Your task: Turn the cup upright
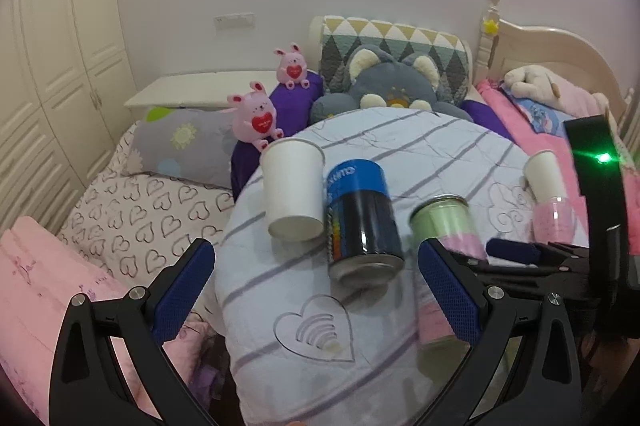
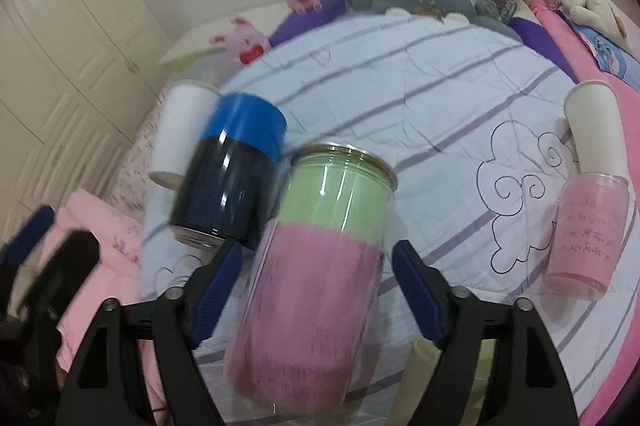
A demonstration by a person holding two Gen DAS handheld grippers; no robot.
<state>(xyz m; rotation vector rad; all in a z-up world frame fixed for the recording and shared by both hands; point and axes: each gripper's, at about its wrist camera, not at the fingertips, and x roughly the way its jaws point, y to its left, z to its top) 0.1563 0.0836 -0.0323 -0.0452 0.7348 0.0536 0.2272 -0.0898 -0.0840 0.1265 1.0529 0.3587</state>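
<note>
Several cups stand on a round table with a striped pale-blue cloth (image 1: 400,146). A white paper cup (image 1: 294,192) and a blue-and-black cup (image 1: 360,218) stand upside down ahead of my left gripper (image 1: 316,290), which is open and empty. A green-and-pink clear cup (image 2: 320,274) stands between the fingers of my right gripper (image 2: 316,290), rim up; the jaws are open and not touching it. At the right stand a pink clear cup (image 2: 586,226) and a second white paper cup (image 2: 594,130). The blue-and-black cup (image 2: 232,178) is blurred in the right wrist view.
The table stands beside a bed with a heart-print sheet (image 1: 152,210), pillows and plush toys (image 1: 256,114). A grey plush (image 1: 392,82) lies behind the table. White wardrobes (image 1: 60,66) line the left wall. The right gripper's body (image 1: 560,266) shows at the right of the left wrist view.
</note>
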